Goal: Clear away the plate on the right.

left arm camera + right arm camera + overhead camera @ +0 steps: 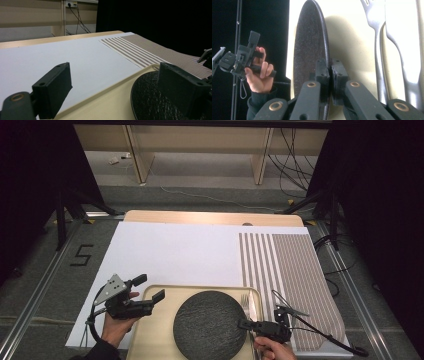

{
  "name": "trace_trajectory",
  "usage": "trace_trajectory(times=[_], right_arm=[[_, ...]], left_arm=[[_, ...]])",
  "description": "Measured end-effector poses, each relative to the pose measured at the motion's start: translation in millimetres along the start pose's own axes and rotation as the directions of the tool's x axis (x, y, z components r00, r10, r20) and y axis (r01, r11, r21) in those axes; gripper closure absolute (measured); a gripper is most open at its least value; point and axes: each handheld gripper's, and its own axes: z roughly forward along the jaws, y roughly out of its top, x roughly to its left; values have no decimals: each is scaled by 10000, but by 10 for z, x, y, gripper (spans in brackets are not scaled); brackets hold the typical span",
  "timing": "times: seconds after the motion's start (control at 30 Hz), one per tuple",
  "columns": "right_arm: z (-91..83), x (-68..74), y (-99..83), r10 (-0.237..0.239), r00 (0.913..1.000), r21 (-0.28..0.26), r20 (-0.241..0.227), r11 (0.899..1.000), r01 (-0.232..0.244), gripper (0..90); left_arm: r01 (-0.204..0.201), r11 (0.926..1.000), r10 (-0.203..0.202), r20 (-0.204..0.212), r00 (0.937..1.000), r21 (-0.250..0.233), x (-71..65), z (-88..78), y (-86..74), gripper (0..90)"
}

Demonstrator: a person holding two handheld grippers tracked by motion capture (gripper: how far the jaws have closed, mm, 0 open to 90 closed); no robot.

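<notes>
My left fingers (148, 288) are hovering open over the tray (150, 330); my right fingers (243, 323) are pinching the plate (209, 324) rim, plate resting on the tray beside fork (246, 304) and knife (253, 306). Lifting it probably remains.

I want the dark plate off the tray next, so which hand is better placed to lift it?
Right. The right gripper is shut on the dark plate at its rim, by the fork. The left gripper hangs open above the tray, touching nothing.
</notes>
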Motion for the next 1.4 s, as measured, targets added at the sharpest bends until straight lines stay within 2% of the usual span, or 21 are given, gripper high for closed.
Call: trace_trajectory(times=[0.57,0.6,0.7,0.77,0.87,0.93,0.97,1.0,1.07,1.1,1.23,1.27,1.33,1.4], right_arm=[[52,-25,-15,164,9993,-74,335,9998,-162,868],[48,-28,-16,98,9996,-41,249,9999,-97,869],[53,-3,-20,-213,9984,-40,523,9998,215,869],[50,26,-19,-440,9975,33,548,9990,438,865],[55,22,-20,-354,9967,144,728,9993,345,849],[67,10,-17,-427,9959,81,797,9991,422,807],[58,7,-13,-372,9960,340,814,9988,345,794],[61,11,-9,-300,9963,331,802,9991,274,771],[65,12,-3,-457,9955,401,834,9983,425,727],[76,20,-3,-572,9934,329,995,9980,542,689],[51,41,9,-596,9944,457,868,9974,558,593],[31,48,15,-586,9965,534,592,9970,554,576],[7,74,23,-691,9937,460,884,9968,653,553],[-34,93,35,-861,9931,480,793,9954,824,524]], left_arm=[[-6,10000,6,2,10000,14,-1,1,-1,119],[2,10000,-2,3,10000,12,-1,2,-2,119],[-6,10000,6,5,10000,18,-3,2,-2,120],[16,10000,-16,-1,10000,18,-3,3,-5,119],[10,10000,-10,3,10000,13,-4,1,-4,119],[0,10000,0,10,10000,-2,-5,0,-3,119],[6,10000,-6,8,10000,1,-4,0,-3,119],[24,10000,-24,3,10000,0,-2,0,-3,120],[20,10000,-20,9,10000,-3,-1,-2,-4,119],[38,10000,-38,4,10000,-11,-2,-2,-4,119],[57,10000,-57,11,10000,-22,-1,-3,-5,119],[59,10000,-59,10,10000,-12,-1,-2,-5,120],[45,10000,-45,13,10000,-5,-2,-1,-5,119],[17,10000,-17,21,10000,-6,-3,-1,-4,119]])
